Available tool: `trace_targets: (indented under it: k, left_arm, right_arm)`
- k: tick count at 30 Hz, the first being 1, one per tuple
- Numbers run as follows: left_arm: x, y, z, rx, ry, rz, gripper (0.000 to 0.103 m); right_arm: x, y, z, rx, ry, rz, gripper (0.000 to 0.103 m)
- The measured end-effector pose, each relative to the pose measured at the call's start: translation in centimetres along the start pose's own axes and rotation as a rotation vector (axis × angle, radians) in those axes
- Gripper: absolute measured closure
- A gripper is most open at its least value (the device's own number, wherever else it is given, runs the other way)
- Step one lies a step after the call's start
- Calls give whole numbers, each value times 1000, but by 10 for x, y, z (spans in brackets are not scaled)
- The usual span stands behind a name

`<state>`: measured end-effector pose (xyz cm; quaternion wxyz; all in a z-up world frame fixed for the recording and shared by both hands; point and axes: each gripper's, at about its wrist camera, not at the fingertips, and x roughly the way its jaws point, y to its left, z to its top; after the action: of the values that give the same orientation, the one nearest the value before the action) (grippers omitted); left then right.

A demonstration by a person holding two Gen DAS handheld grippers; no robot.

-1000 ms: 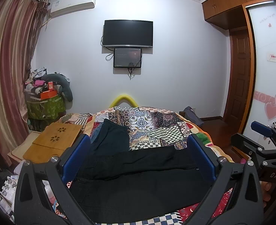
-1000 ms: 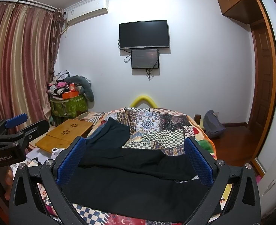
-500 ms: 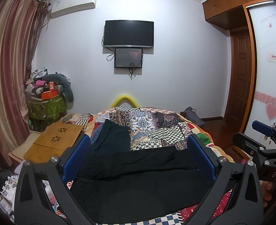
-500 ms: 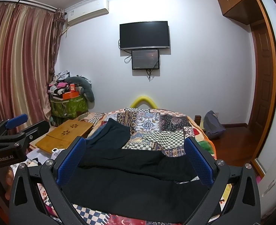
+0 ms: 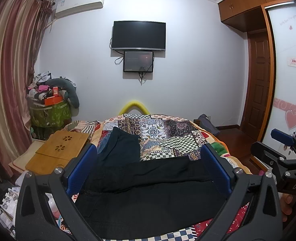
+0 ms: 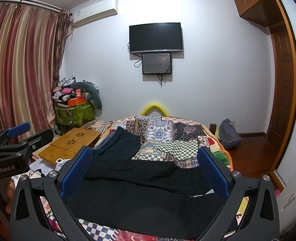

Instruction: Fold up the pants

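Pants (image 5: 148, 196) near edge hidden behind gripper frames.

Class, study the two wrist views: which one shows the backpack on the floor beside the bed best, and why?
The right wrist view. There the backpack shows almost whole on the wooden floor, just right of the bed. In the left wrist view only its upper part rises behind the bed's far right corner, smaller and partly hidden.
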<state>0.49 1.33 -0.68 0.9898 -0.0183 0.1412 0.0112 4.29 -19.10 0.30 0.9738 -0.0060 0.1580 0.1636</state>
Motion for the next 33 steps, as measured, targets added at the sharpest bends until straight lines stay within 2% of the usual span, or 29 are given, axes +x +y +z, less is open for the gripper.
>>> trace_targets:
  k: [33]
  left_arm:
    - [2, 7, -3, -3, 7, 6, 0]
  right_arm:
    - [3, 4, 1, 3, 10, 11, 0]
